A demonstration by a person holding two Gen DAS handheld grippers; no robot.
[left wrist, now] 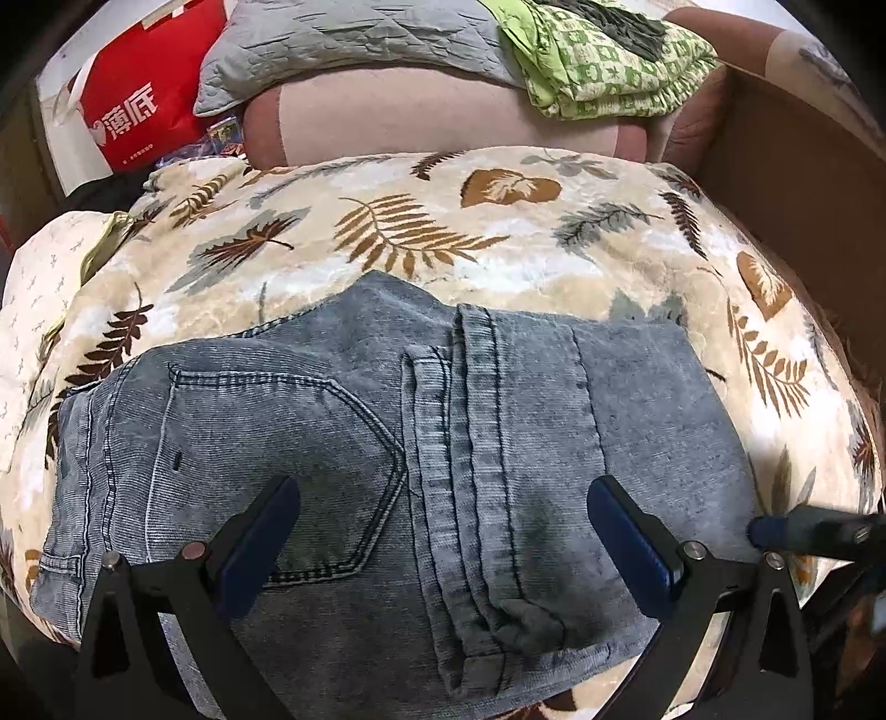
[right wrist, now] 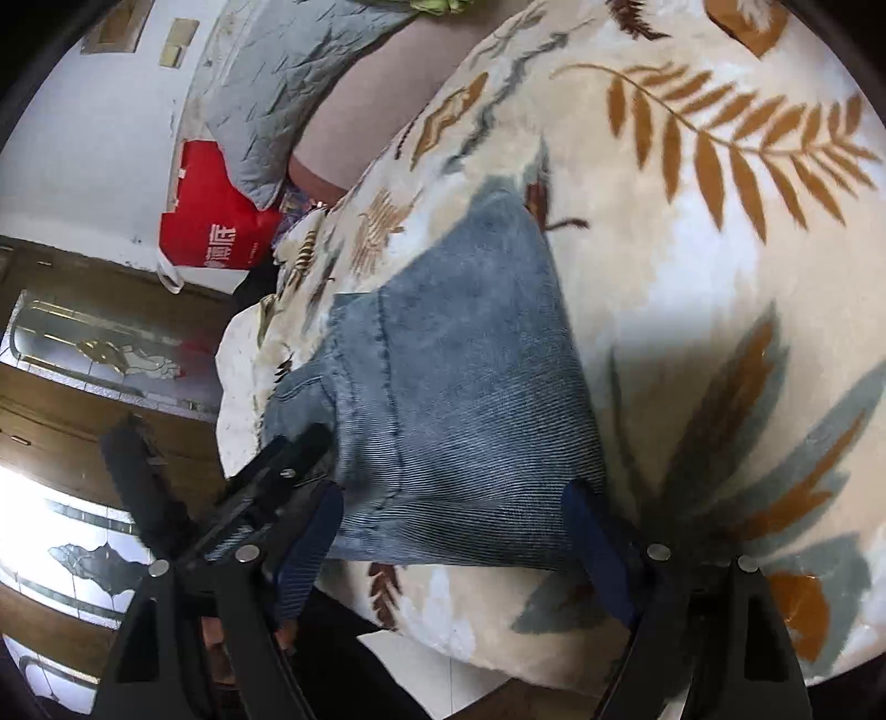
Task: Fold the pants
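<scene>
Behind the bed we see a pinkish sofa back (left wrist: pixel 421 116) carrying a grey quilted pillow (left wrist: pixel 343 39) and a green patterned cloth (left wrist: pixel 603 61), with a red bag (left wrist: pixel 138 105) at the far left corner. Over the bed lies a cream blanket (left wrist: pixel 498 232) printed with brown and grey leaves.

On that blanket, toward its near edge, we find the pants (left wrist: pixel 354 443), blue-grey denim folded into a compact stack; a back pocket faces up on the left and a thick seam runs down the middle.

Our left tool (left wrist: pixel 443 531) hovers over the stack with its blue-padded fingers spread wide, nothing between them. Our right tool (right wrist: pixel 454 537) sits at the right-hand edge of the folded denim, its fingers also wide apart and straddling the cloth's near edge; we cannot tell whether they touch it. From the right wrist view we also see the left tool (right wrist: pixel 266 476) at the stack's far side.
</scene>
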